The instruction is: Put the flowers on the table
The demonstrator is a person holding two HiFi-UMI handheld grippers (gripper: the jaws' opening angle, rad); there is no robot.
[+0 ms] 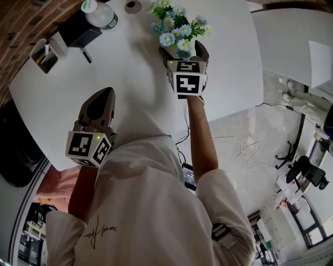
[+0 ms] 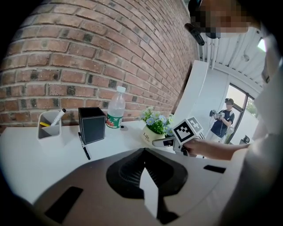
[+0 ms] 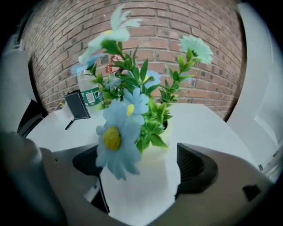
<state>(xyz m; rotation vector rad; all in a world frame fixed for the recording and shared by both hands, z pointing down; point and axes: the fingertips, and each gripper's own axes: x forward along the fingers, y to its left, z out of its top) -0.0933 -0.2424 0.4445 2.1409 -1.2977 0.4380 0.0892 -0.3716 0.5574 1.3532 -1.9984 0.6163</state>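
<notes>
A small white pot of blue and white flowers (image 1: pixel 177 28) stands near the far right side of the round white table (image 1: pixel 135 104). My right gripper (image 1: pixel 183 49) has a jaw on each side of the pot and is shut on it. In the right gripper view the pot (image 3: pixel 146 176) fills the space between the jaws, and the blooms rise in front of the camera. From the left gripper view the pot (image 2: pixel 150 133) appears to rest on the tabletop, with the right gripper (image 2: pixel 166 141) beside it. My left gripper (image 1: pixel 106 93) hovers over the table's near left part, shut and holding nothing.
At the table's far left stand a water bottle (image 1: pixel 101 14), a black box (image 1: pixel 78 28) with a pen (image 2: pixel 84 148) beside it, and a grey pen holder (image 1: pixel 44 54). A brick wall (image 2: pixel 88 53) backs the table. A person (image 2: pixel 223 117) stands far off to the right.
</notes>
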